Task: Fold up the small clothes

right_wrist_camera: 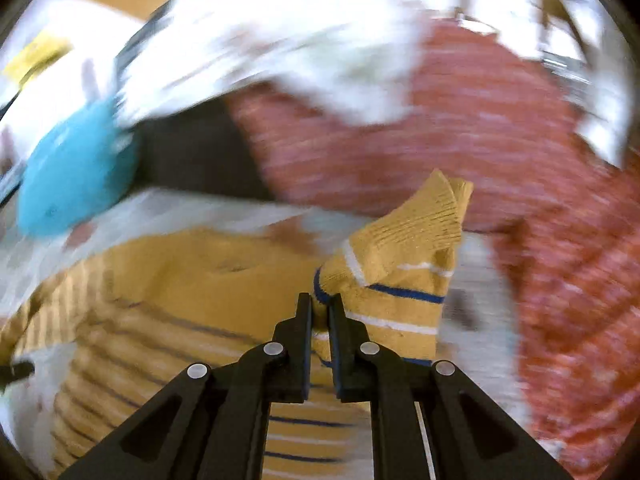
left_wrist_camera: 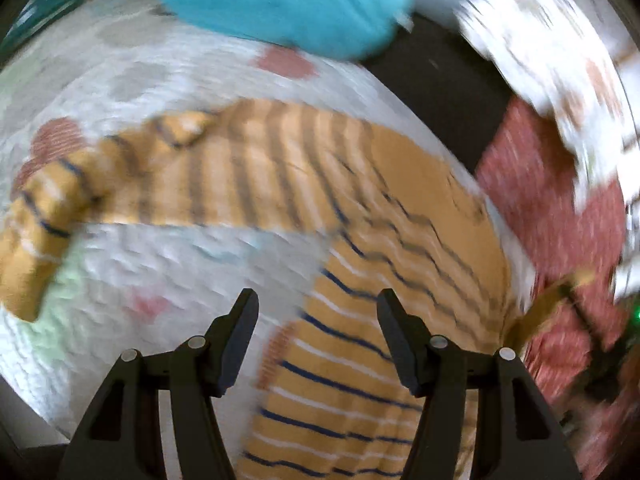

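Fold under way: you are carrying a sleeve cuff across the striped top.

Your right gripper is pinched on the cuff of the mustard striped top, which lies on the white mat. Your left gripper hangs spread, holding nothing, above the body. Next, I judge, lay the sleeve flat before releasing. Both views are blurred.
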